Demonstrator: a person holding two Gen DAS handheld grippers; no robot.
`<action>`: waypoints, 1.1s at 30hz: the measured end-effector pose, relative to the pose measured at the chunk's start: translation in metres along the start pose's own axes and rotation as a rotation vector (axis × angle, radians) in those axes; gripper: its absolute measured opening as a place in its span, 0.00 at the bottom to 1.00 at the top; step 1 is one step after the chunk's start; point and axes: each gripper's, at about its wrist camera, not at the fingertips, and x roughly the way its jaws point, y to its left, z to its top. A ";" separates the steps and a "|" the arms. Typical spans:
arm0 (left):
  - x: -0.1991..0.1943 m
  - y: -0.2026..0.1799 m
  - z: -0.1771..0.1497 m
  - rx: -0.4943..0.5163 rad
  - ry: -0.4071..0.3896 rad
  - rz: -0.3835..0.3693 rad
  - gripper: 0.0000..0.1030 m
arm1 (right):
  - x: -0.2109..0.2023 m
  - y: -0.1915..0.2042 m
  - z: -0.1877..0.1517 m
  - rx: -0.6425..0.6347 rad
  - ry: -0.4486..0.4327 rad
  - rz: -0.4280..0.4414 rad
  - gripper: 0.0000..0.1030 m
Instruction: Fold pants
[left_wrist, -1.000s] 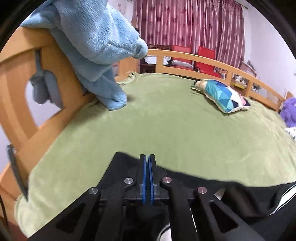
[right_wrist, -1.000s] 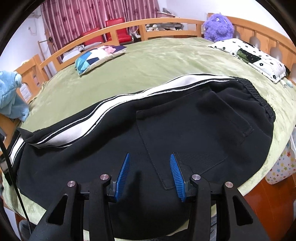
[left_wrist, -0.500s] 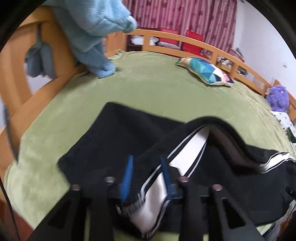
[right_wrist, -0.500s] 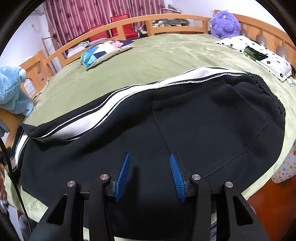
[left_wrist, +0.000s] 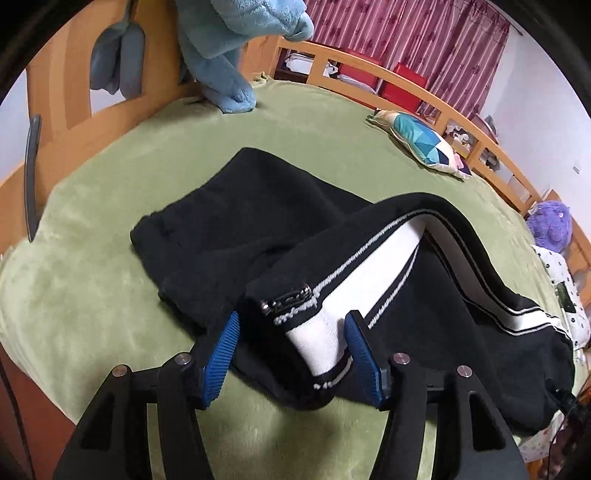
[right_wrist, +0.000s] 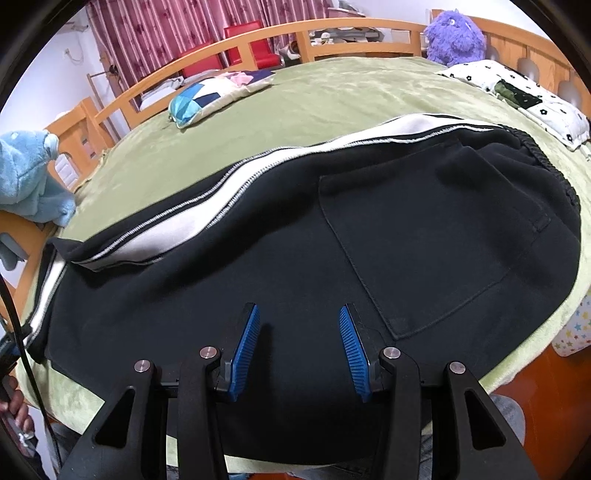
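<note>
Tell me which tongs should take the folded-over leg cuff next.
Left, probably. The left tongs stand open with the white-striped cuff of the pants between their pads, having just been opening. The right tongs hover open over the seat, far from it.

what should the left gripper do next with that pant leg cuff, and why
Probably close on it. The left gripper has just been opening, and its jaws now stand apart around the white-striped cuff without pressing on it. The leg lies twisted across the pants, so it likely needs gripping and straightening.
</note>
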 end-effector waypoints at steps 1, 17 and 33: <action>0.000 -0.001 -0.001 0.007 -0.008 -0.007 0.55 | 0.000 0.000 0.000 0.004 0.002 0.000 0.44; -0.002 -0.025 0.061 0.118 -0.142 0.012 0.16 | 0.006 0.026 0.002 -0.035 0.019 -0.006 0.44; 0.058 -0.024 0.168 0.125 -0.150 0.107 0.27 | 0.015 0.029 0.002 -0.024 0.039 -0.064 0.44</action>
